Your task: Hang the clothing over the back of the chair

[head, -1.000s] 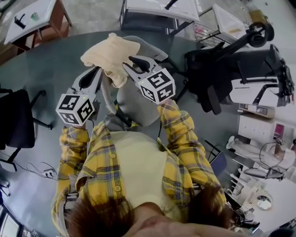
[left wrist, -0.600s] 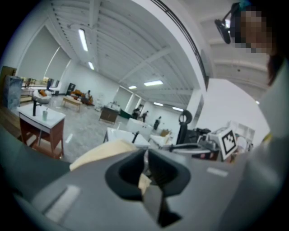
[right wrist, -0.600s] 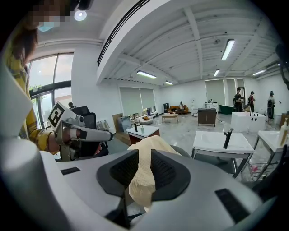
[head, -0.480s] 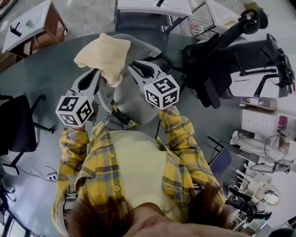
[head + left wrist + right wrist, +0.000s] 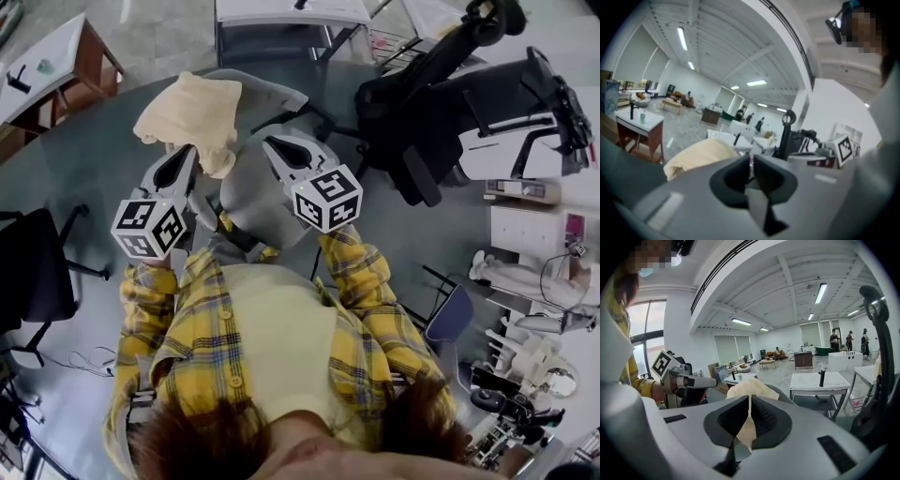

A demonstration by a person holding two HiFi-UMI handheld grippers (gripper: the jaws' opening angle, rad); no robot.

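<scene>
Head view gives us the cloth point(image 5: 187, 112), cream and bunched, lying over the left end of the back of the grey chair point(image 5: 272, 92). One fold hangs down toward the seat. We hold a gripper in each hand above that seat, our yellow plaid sleeves point(image 5: 352, 272) reaching forward. Our left gripper point(image 5: 178, 161) points up at the hanging fold and its tip meets the fold's lower edge. Our right gripper point(image 5: 278, 147) lies just right of the cloth, over the chair's back.

From the left gripper view we see those jaws pressed together, with only a hairline slit between them. A pale flap of fabric hangs out of that slit toward the camera, so we take this gripper to be pinching the cloth. The bulk of the cloth rises beyond the jaws, to their left.

From the right gripper view we see its jaws all but together too, with cream fabric filling the slit and trailing below it. The rest of the cloth sits past them on the chair's back.

A black chair point(image 5: 441, 103) stands to the right, near the grey one, and a white desk point(image 5: 291, 11) lies beyond both.
</scene>
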